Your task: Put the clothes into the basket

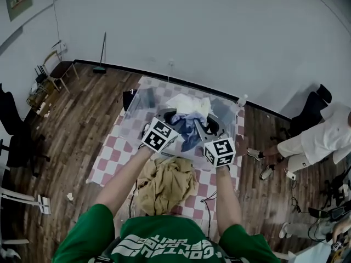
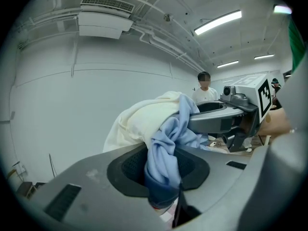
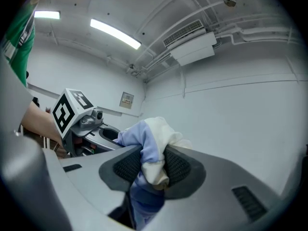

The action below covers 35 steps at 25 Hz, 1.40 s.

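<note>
both the left gripper (image 2: 161,173) and the right gripper (image 3: 147,170) are clamped narrowly on one cream-and-blue bundle of clothes (image 1: 189,109), held up over the far end of the checked mat (image 1: 111,155). a tan garment (image 1: 167,186) lies on the mat's near end. i judge the job well short of done, as i cannot make out any basket.

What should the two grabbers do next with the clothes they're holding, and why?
Probably lower the bundle and then let go. The left gripper and the right gripper are both clamped on the blue garment and the cream garment. In the head view that bundle seems to hang right over the clear basket. The tan clothes on the mat can come after.
</note>
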Tool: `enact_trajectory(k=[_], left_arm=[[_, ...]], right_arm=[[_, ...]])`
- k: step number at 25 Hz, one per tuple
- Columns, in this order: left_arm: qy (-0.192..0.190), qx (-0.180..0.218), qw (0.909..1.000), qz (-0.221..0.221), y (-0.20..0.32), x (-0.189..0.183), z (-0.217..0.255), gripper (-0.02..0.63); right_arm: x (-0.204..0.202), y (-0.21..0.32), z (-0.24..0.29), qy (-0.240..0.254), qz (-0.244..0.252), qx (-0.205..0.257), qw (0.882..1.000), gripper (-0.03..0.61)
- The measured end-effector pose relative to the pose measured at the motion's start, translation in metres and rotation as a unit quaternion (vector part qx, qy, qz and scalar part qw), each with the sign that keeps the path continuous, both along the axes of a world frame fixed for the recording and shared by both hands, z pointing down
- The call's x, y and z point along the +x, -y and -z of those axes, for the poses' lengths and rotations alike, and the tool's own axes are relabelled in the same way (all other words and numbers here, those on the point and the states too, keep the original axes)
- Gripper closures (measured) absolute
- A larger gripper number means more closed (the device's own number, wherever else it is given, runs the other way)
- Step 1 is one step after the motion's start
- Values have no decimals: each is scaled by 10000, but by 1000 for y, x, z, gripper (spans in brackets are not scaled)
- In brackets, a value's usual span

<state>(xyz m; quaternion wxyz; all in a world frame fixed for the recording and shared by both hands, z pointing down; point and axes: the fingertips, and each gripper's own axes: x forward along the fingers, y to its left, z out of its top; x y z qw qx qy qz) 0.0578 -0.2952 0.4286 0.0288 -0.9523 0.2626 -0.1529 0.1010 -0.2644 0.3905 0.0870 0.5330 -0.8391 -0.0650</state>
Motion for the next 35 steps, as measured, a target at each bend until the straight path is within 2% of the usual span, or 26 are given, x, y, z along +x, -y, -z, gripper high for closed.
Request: enact_trajectory(k=[6, 11, 21, 35], left_arm=[[134, -159, 9998, 75, 19, 0, -19, 515], [403, -336, 9986, 53, 41, 7, -49, 515], [778, -860, 9931, -181, 77, 26, -119, 515], [1647, -1680, 9711, -411, 114, 36, -228, 514]], right_arm=[[1, 23, -19, 0, 115, -201, 9997, 443], [9, 45, -45, 17, 147, -463, 9988, 442], [26, 86, -117, -29, 203, -1146, 9932, 442], [38, 130, -228, -112, 387, -2239, 9738, 442]])
